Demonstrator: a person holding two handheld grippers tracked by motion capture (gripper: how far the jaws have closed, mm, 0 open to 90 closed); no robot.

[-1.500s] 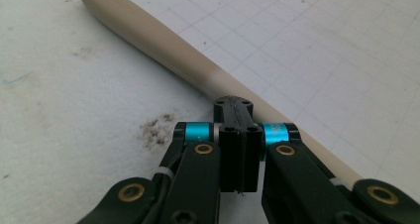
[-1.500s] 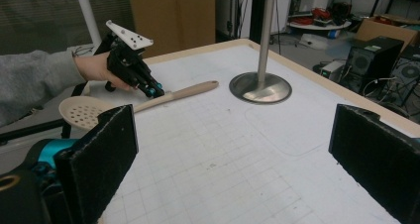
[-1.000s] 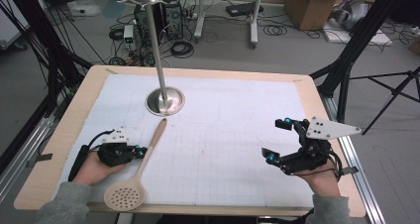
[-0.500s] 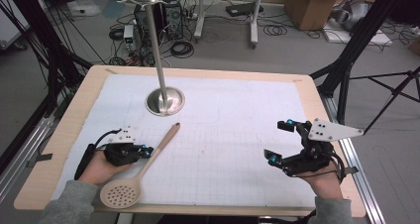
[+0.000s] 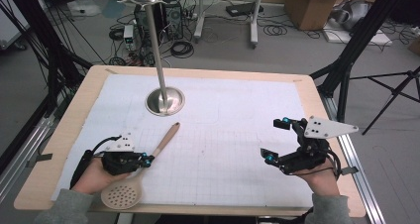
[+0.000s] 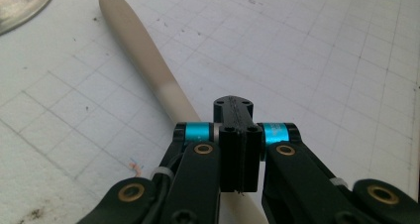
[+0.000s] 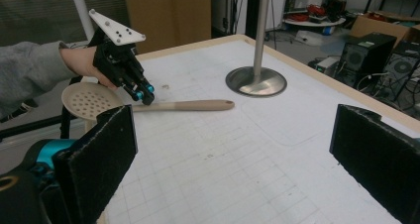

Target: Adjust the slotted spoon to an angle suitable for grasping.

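Desk (image 5: pixel 64 135) with white grid mat, lab clutter behind.
Left hand-held gripper (image 5: pixel 146 159) clamped on slotted spoon (image 5: pixel 161 147) at 7 o'clock; right hand-held gripper (image 5: pixel 275 140) wide, nothing between its jaws, at 4 o'clock.

The high view is looking forward and down over the whole table (image 5: pixel 64 135), while the left gripper view is peering closely along the slotted spoon (image 6: pixel 148 65), and the right gripper view is facing low across toward the stand (image 7: pixel 256 81), sharing both.
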